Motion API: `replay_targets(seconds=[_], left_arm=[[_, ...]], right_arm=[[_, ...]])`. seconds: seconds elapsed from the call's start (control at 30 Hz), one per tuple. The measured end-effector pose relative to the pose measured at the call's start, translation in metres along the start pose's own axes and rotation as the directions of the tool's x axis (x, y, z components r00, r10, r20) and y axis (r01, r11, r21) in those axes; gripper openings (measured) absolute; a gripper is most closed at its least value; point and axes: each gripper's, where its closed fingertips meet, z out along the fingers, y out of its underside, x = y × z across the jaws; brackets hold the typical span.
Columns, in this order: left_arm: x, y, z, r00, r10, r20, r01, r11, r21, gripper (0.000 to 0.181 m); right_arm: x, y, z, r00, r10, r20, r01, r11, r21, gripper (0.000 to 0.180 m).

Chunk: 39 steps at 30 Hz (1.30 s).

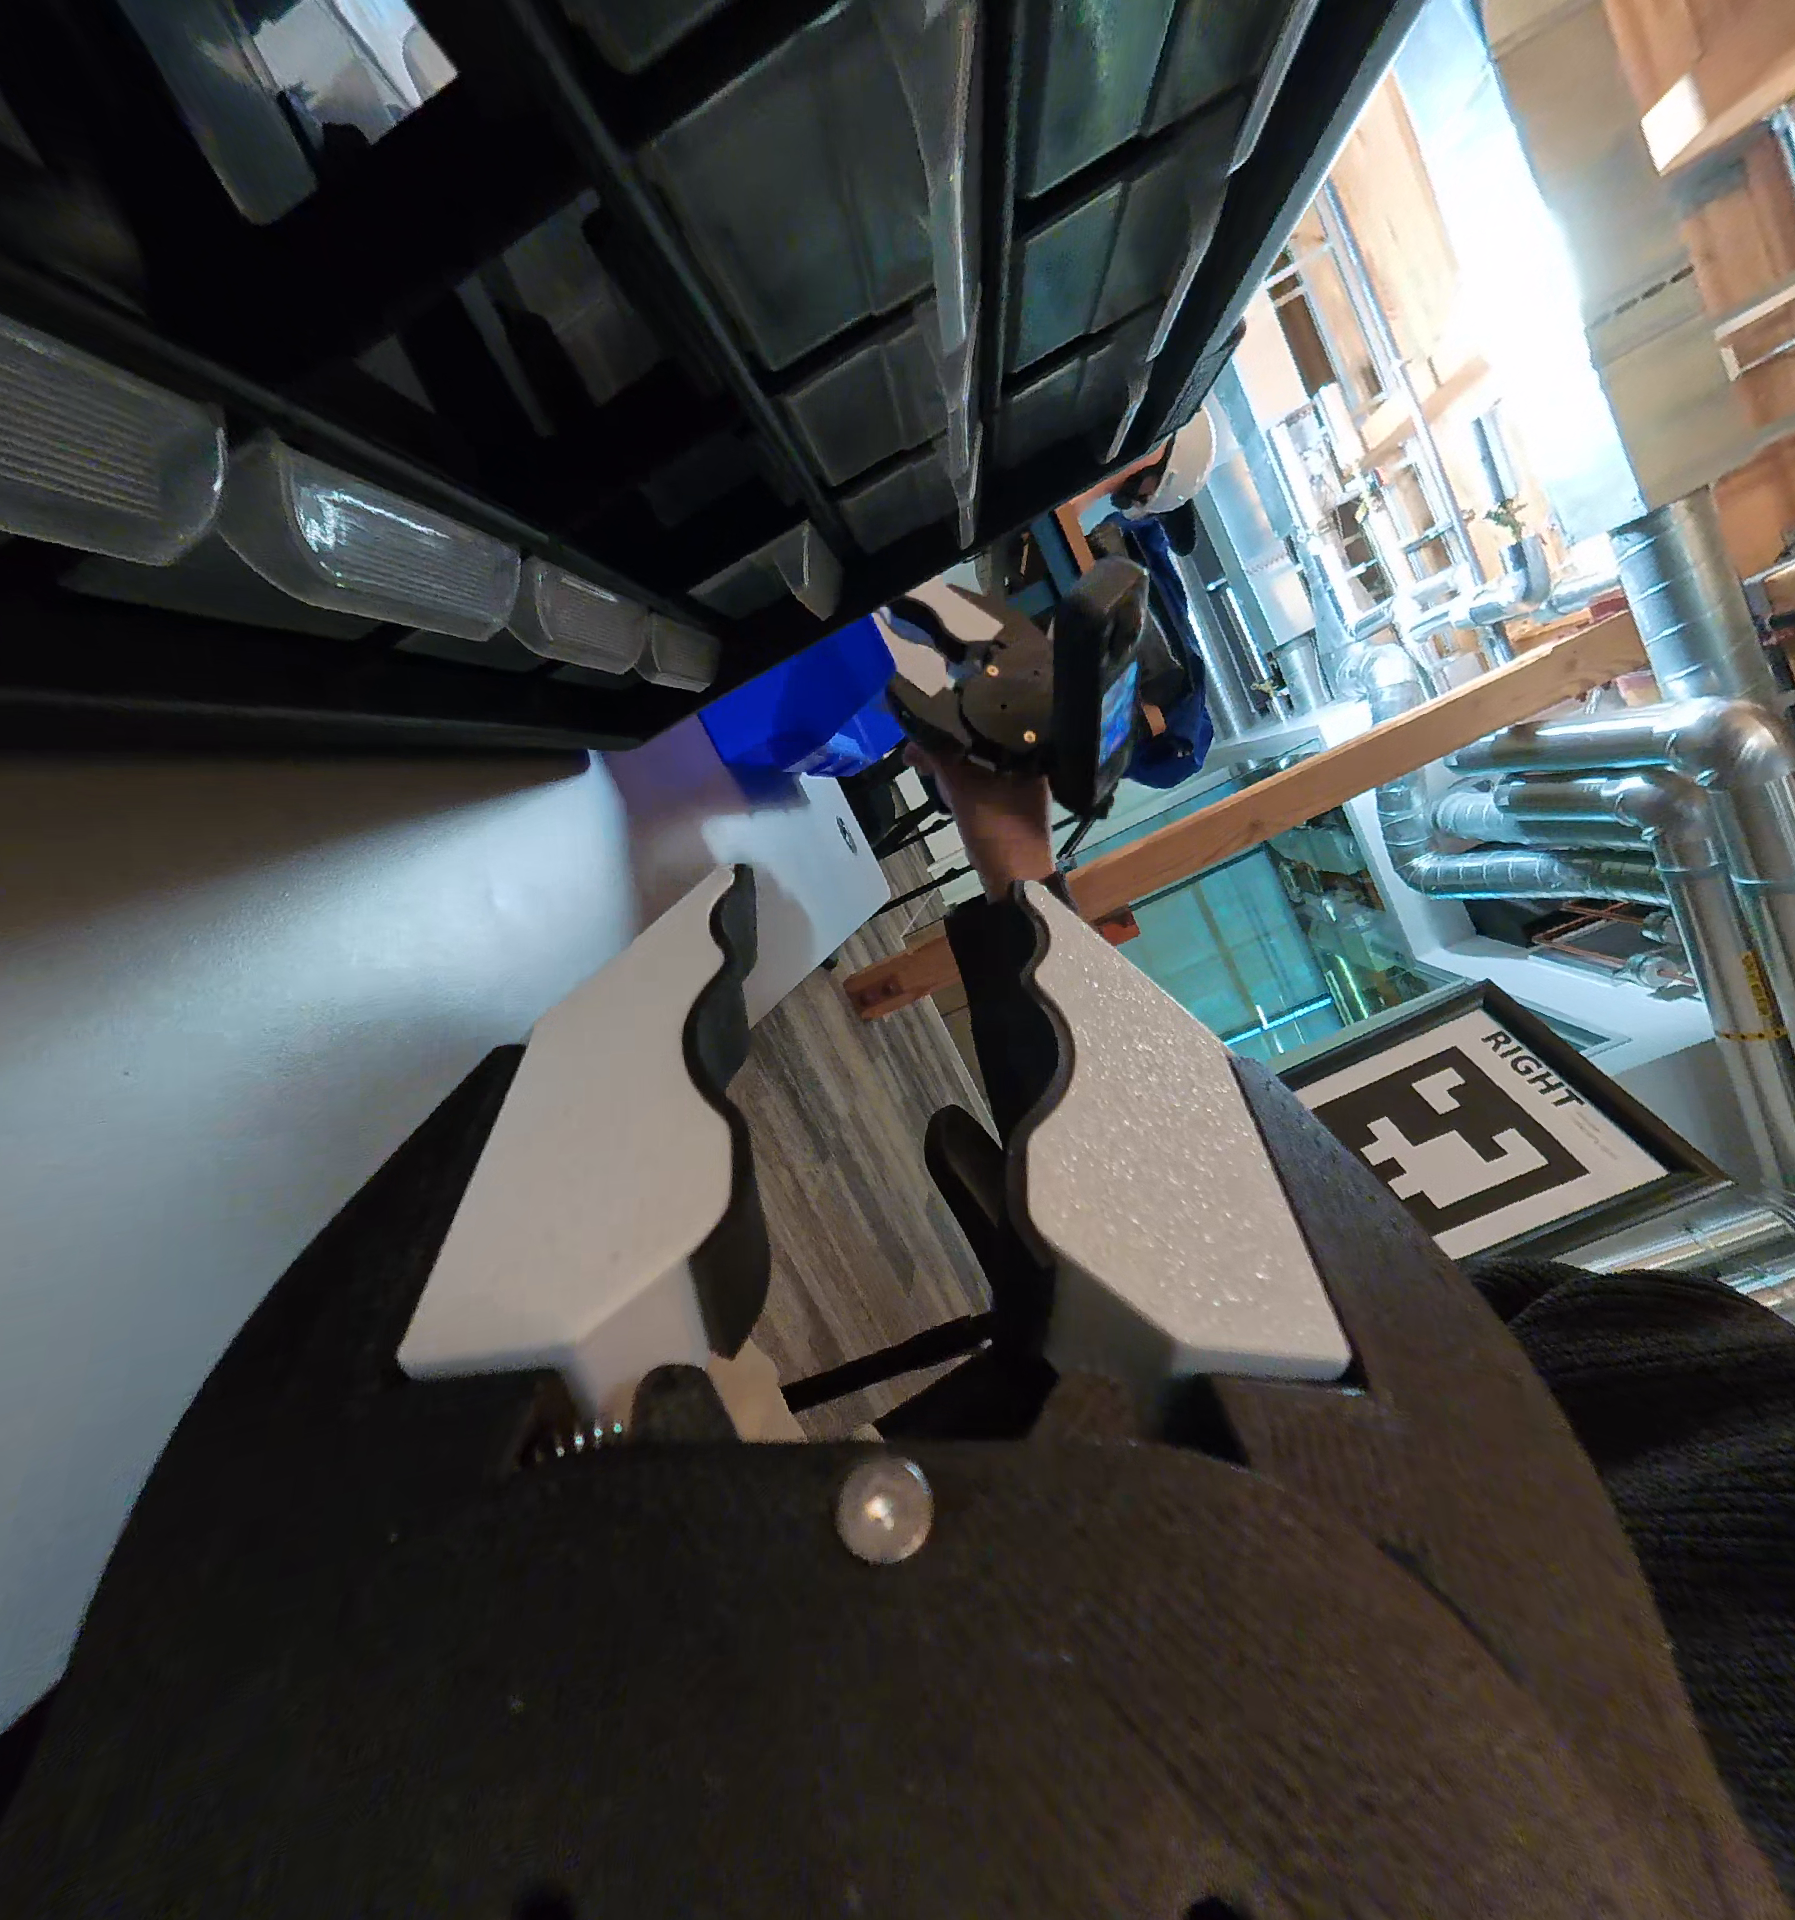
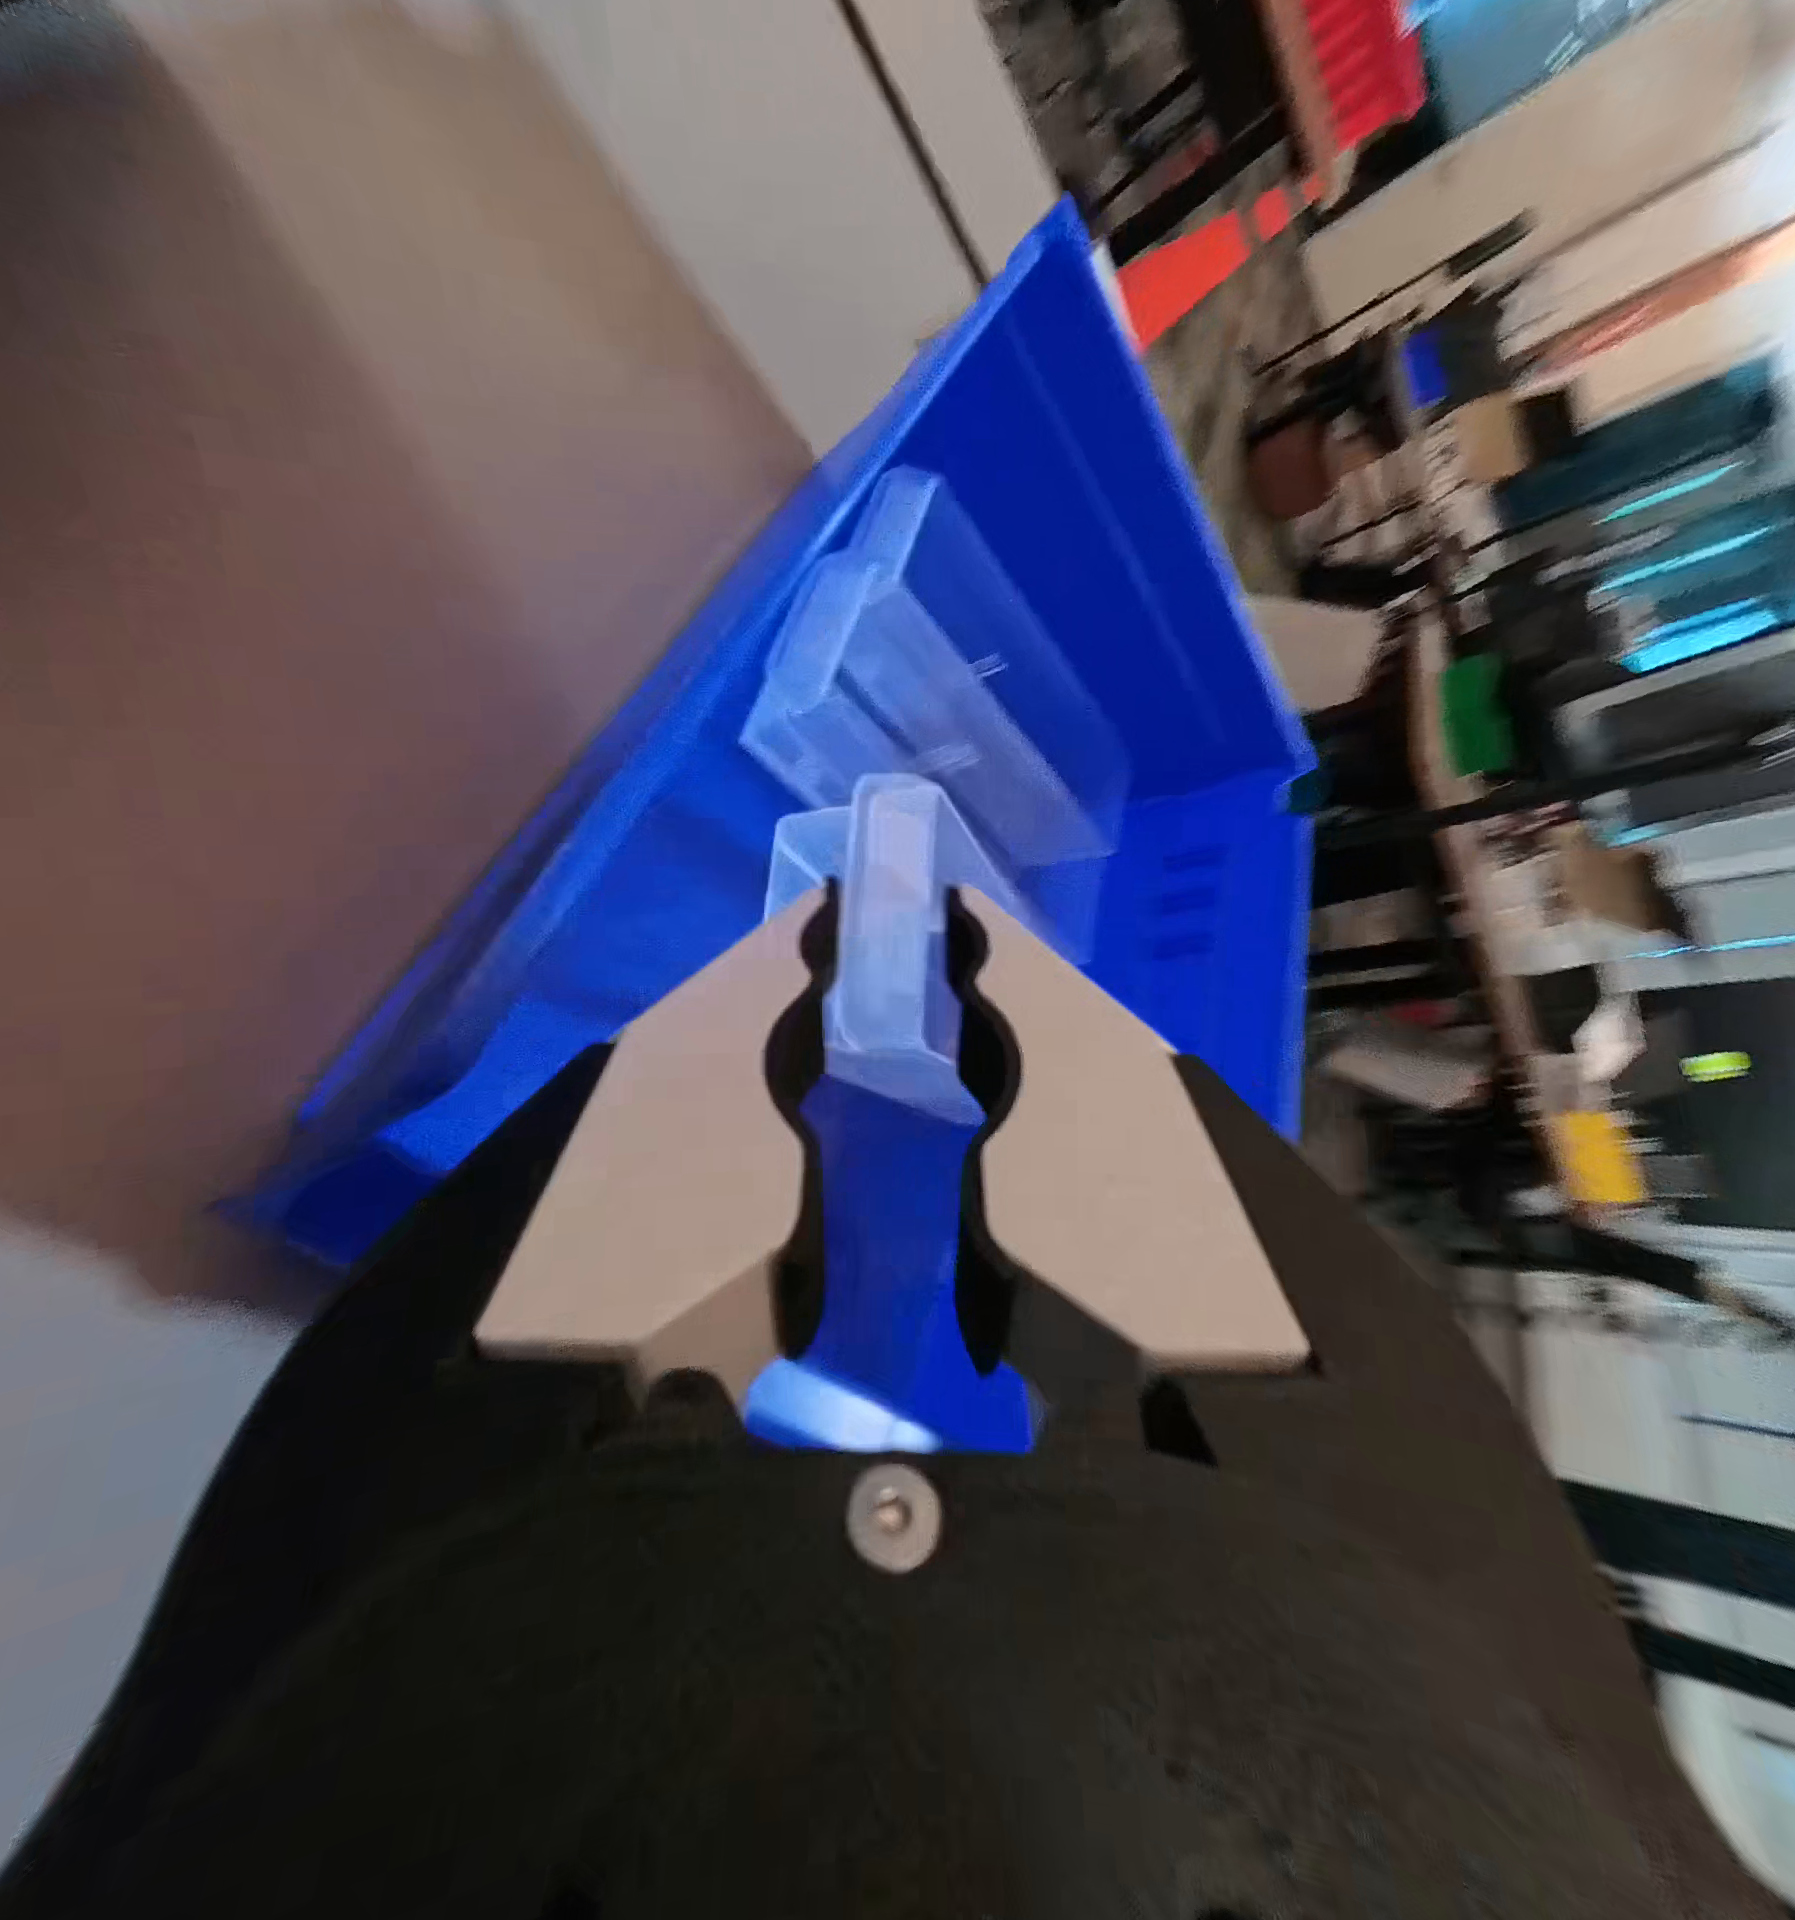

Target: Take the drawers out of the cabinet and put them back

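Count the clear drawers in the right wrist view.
3: one drawer held in the right gripper; two more, and, lying together in the blue bin behind it. Blur may hide others.

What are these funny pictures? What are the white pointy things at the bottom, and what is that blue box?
A person holds a grabbing tool in each hand, and each tool carries a camera looking along its two fingers. So each picture shows one tool's own view.

In the left view, the left claw is open and holds nothing. Above it is a black cabinet full of little clear drawers, standing on a white table. Farther off you see the other tool in a hand.

In the right view, which is blurry, the right claw pinches a clear drawer. Beyond it is a blue bin with more clear drawers in it.
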Motion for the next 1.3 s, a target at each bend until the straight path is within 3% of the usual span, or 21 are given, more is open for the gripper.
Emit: replay_targets(seconds=[0.1, 0.23, 0.37, 0.47, 0.6, 0.73, 0.87, 1.03, 1.3], left_arm=[[-0.001, 0.002, 0.001, 1.0, -0.011, 0.0, 0.011, 1.0, -0.005, 0.045], [-0.001, 0.002, 0.001, 1.0, -0.016, 0.003, 0.016, 1.0, -0.006, 0.045], [-0.001, 0.004, 0.002, 1.0, -0.015, 0.004, 0.015, 1.0, -0.01, 0.045], [-0.002, 0.005, 0.002, 1.0, -0.023, 0.004, 0.023, 1.0, -0.012, 0.045], [-0.003, 0.006, 0.003, 1.0, -0.023, 0.01, 0.023, 1.0, -0.011, 0.045], [-0.001, 0.007, 0.004, 1.0, -0.014, 0.006, 0.014, 1.0, -0.003, 0.044], [0.001, 0.009, 0.005, 1.0, 0.006, 0.008, -0.006, 1.0, -0.011, 0.043], [-0.005, 0.009, 0.003, 1.0, -0.022, 0.015, 0.022, 1.0, -0.008, 0.043], [-0.004, 0.007, 0.001, 1.0, 0.005, 0.015, -0.005, 1.0, -0.008, 0.043]], right_arm=[[-0.016, 0.013, 0.01, 0.965, 0.21, 0.159, -0.205, 0.978, -0.045, 0.041], [-0.009, 0.015, 0.006, 0.877, 0.409, 0.252, -0.418, 0.908, -0.018, 0.046], [0.013, 0.021, -0.007, 0.815, 0.515, 0.265, -0.534, 0.846, -0.001, 0.051], [0.02, 0.044, -0.008, 0.805, 0.544, 0.236, -0.539, 0.838, -0.091, 0.055], [0.004, 0.082, 0.001, 0.762, 0.607, 0.224, -0.515, 0.778, -0.359, 0.058], [-0.017, 0.082, 0.014, 0.713, 0.638, 0.291, -0.459, 0.738, -0.495, 0.052], [-0.028, 0.06, 0.027, 0.686, 0.637, 0.352, -0.439, 0.748, -0.497, 0.047], [-0.034, 0.056, 0.041, 0.756, 0.561, 0.338, -0.379, 0.796, -0.472, 0.047], [-0.03, 0.055, 0.039, 0.771, 0.548, 0.325, -0.383, 0.806, -0.45, 0.053]])
